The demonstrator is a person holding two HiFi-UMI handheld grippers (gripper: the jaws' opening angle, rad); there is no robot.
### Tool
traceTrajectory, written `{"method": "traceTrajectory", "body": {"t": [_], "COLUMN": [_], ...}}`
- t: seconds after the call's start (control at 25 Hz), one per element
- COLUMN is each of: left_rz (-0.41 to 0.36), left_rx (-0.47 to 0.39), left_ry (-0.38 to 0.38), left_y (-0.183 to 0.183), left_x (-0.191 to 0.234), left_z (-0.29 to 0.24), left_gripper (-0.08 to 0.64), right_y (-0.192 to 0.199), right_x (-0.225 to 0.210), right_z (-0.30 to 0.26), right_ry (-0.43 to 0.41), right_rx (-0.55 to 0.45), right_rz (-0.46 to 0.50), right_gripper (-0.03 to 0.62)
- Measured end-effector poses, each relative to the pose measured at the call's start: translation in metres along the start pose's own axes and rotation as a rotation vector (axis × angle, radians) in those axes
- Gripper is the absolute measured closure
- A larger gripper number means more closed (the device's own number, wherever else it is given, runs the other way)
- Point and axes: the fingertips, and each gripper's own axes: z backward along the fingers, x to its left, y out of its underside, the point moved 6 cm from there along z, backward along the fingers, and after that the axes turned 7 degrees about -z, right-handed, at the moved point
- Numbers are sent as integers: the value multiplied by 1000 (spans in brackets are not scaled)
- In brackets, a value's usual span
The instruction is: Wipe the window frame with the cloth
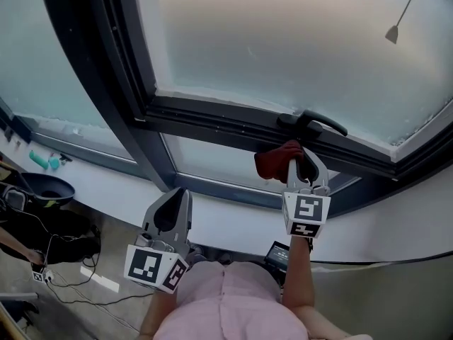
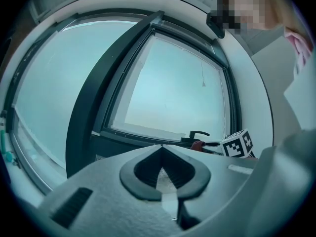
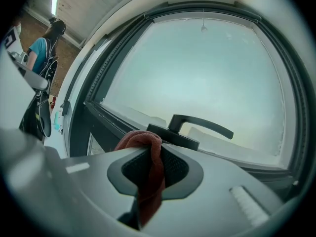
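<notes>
A dark red cloth [image 1: 277,159] is bunched at the tip of my right gripper [image 1: 303,163], which is shut on it. In the right gripper view the cloth [image 3: 148,167] hangs between the closed jaws of my right gripper [image 3: 152,152], just short of the black window handle [image 3: 195,125]. The cloth sits against the dark window frame [image 1: 226,119] beside the handle [image 1: 315,122]. My left gripper [image 1: 172,207] hangs lower, below the frame near the white sill, its jaws shut with nothing between them; in its own view the left gripper [image 2: 162,154] points at the frame [image 2: 98,107].
A white sill [image 1: 113,183] runs below the lower pane. A blind cord weight [image 1: 393,32] hangs at upper right. Cables [image 1: 78,278] and a dark bowl-like object [image 1: 46,188] lie at lower left. A person in blue [image 3: 39,53] stands far off.
</notes>
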Motion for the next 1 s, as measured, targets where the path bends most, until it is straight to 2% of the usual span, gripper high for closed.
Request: {"method": "traceTrajectory", "body": {"t": [0.28,1.0], "left_rz": [-6,-4], "left_rx": [3,14], "left_ry": [41,92], "left_y": [-1,5], "left_x": [-9,-31], "left_z": [-6,-28], "left_gripper": [563,563], "right_y": [4,28], "right_x": [-9,-88], "right_z": [5,35], "right_ry": [20,196], "right_rx": [8,33], "right_rz": [5,-67], "right_gripper": [541,540]}}
